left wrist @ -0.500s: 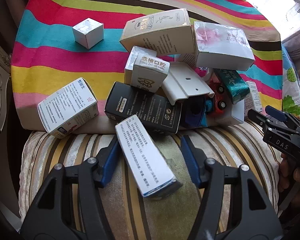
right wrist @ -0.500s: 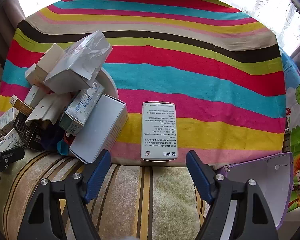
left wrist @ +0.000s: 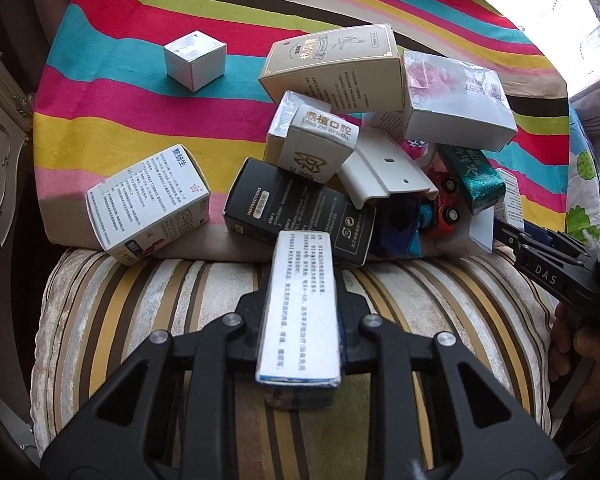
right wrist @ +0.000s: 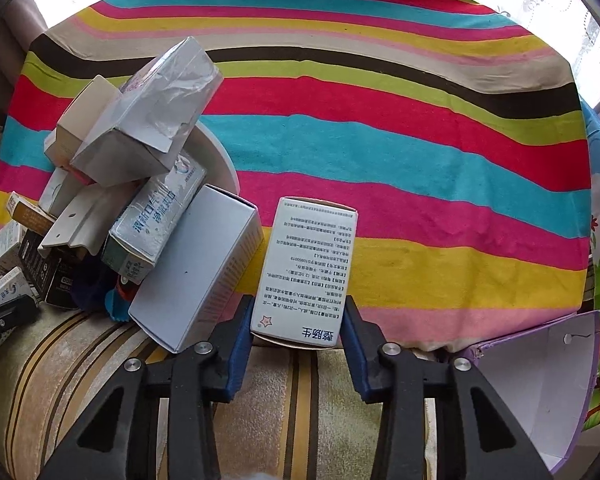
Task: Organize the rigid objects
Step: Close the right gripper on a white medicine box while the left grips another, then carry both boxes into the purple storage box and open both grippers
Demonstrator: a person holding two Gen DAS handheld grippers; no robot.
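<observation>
Left tongs are clamped on a long narrow white box, squeezing its two long sides. The box's long axis runs straight out along the fingers, far end aimed at the heap, near end poking back toward the camera. It sits over the striped cushion; whether it is lifted clear of the cushion I cannot tell.

Over on the right, the tongs are narrowed around the near end of a white medicine box, blue pads at both long edges, looking closed on it. That box lies flat on the rainbow-striped cloth, long axis pointing dead ahead, away from the tongs, its near end at the cloth's edge.

So each hand has its own box, both end-on, both lined up with the fingers. My read: a straight pull or lift suits either one, no wrist twist needed.

Just left of the right-hand box leans a plain white carton, near it but apart, propped against the pile of tilted cartons. Ahead of the left tongs a black instruction-printed box fronts that same pile, the narrow box's far end just in front of it. A small silver cube box stands alone on the teal stripe, well apart. A second medicine box lies tilted at the cloth's edge to the left.

Risk, as I judge it: nudge the leaning carton and the heap could slide.
</observation>
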